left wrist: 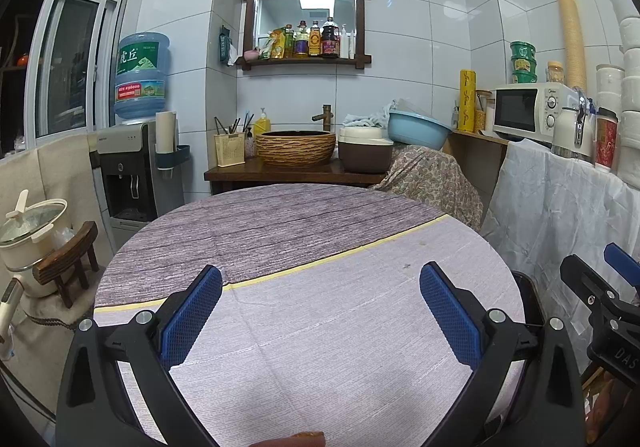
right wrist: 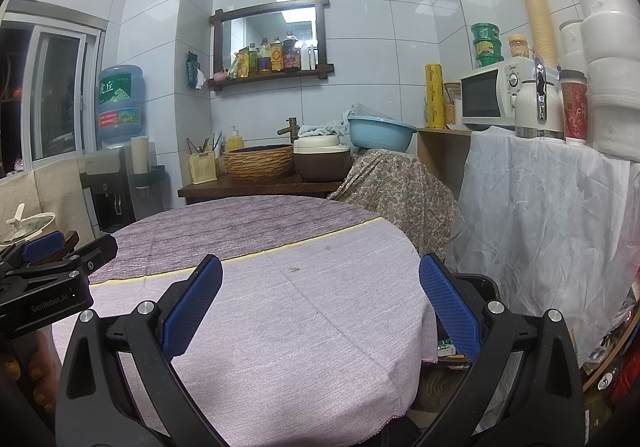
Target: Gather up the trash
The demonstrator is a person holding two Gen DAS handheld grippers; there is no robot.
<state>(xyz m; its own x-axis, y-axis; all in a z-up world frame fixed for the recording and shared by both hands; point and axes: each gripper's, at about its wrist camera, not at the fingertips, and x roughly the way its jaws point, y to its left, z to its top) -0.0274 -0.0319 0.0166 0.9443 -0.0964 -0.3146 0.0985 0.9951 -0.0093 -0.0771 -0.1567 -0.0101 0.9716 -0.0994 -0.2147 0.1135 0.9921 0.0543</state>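
Round table [left wrist: 304,327], 2 grippers [left wrist: 320,311] [right wrist: 320,307] agape.

Beyond the table's [right wrist: 280,327] right edge a dark bin [right wrist: 476,283] is mostly hidden behind the right tongs' [right wrist: 320,303] finger, its contents unreadable.

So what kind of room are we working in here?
Most likely a small home kitchen or dining corner: a microwave on a side counter, a water dispenser with its bottle, and cooking oils and sauces on a wall shelf behind the round table.
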